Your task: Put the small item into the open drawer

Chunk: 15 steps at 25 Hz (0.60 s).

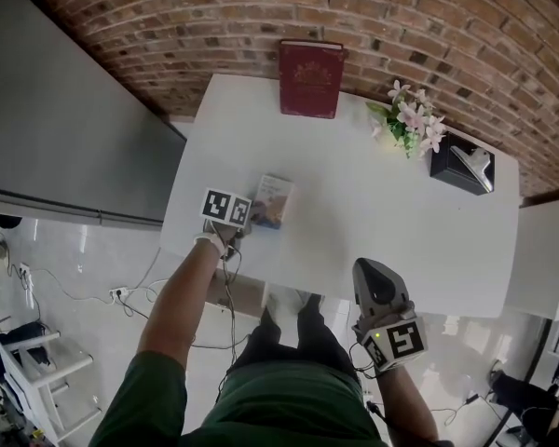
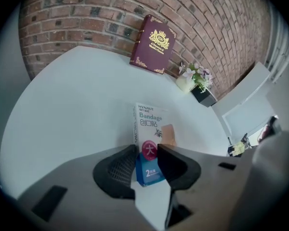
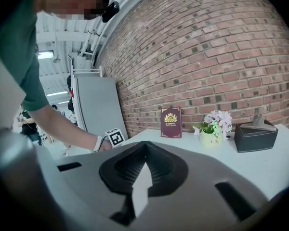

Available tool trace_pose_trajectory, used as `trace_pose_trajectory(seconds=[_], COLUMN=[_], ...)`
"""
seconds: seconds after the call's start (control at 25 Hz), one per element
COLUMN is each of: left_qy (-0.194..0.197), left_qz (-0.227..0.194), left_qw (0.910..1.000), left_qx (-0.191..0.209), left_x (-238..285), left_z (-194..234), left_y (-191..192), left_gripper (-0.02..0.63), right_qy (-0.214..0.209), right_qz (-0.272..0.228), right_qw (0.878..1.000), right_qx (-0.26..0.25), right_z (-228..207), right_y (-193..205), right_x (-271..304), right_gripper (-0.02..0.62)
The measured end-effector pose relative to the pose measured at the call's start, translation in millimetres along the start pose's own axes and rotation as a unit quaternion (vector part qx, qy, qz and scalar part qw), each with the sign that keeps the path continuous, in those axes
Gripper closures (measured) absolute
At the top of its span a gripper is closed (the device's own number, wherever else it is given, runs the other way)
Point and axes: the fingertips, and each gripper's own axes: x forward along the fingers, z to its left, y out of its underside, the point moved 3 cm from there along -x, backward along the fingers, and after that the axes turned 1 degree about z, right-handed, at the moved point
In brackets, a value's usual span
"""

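Small item: there it is, the bandage box, lying flat on the white worktop. It sits close to the front edge, toward the left corner, with its printed face up.

Left side: we have the left gripper angled steeply down at the near end of the box, right at the worktop's front edge.

Left grip: its fingers stand well apart, and the blue near end of the box shows in the gap between them. We see no pad pressing on the carton, so we call it straddled, not held. The box rests on the worktop.

Right side: the right gripper hangs at the front edge toward the right corner, well apart from the box and clear of the surface. It points roughly level across the worktop at the wall.

Right grip: those fingers are closed tip to tip, with nothing between them.

Back edge: a maroon book stands upright against the brick wall, about midway along.

Back right corner: a small flower pot with pale blooms stands just beside a black tissue box, which is nearest the corner.

Middle of the worktop: bare white between the box and the things along the back edge.
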Motion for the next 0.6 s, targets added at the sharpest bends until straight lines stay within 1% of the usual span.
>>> trace_pose_trajectory(seconds=[0.08, 0.16, 0.24, 0.28, 0.44, 0.6], left_qy=[-0.001, 0.003, 0.006, 0.007, 0.008, 0.007], left_qz=[0.005, 0.008, 0.001, -0.005, -0.026, -0.054], left_qw=[1.0000, 1.0000, 1.0000, 0.9999, 0.9996, 0.9985], left_qx=[-0.002, -0.001, -0.003, -0.005, -0.005, 0.000], left_x=[-1, -2, -5, -7, -14, -25], left_z=[-1, -4, -9, -12, -20, -25], left_y=[2, 3, 5, 6, 12, 10], left_gripper=[0.489, 0.511, 0.529, 0.568, 0.574, 0.581], right_qy=[-0.005, -0.009, -0.015, -0.018, -0.032, -0.050], right_qz=[0.001, 0.004, 0.007, 0.006, 0.001, 0.003], right_qw=[1.000, 1.000, 1.000, 1.000, 0.999, 0.998], right_qx=[0.003, 0.017, 0.019, 0.016, 0.016, 0.021], right_z=[-2, -1, -2, -3, -2, 1], right_y=[3, 4, 6, 6, 2, 2], right_x=[-2, -3, -3, -2, 1, 8], right_gripper=[0.592, 0.592, 0.592, 0.592, 0.592, 0.592])
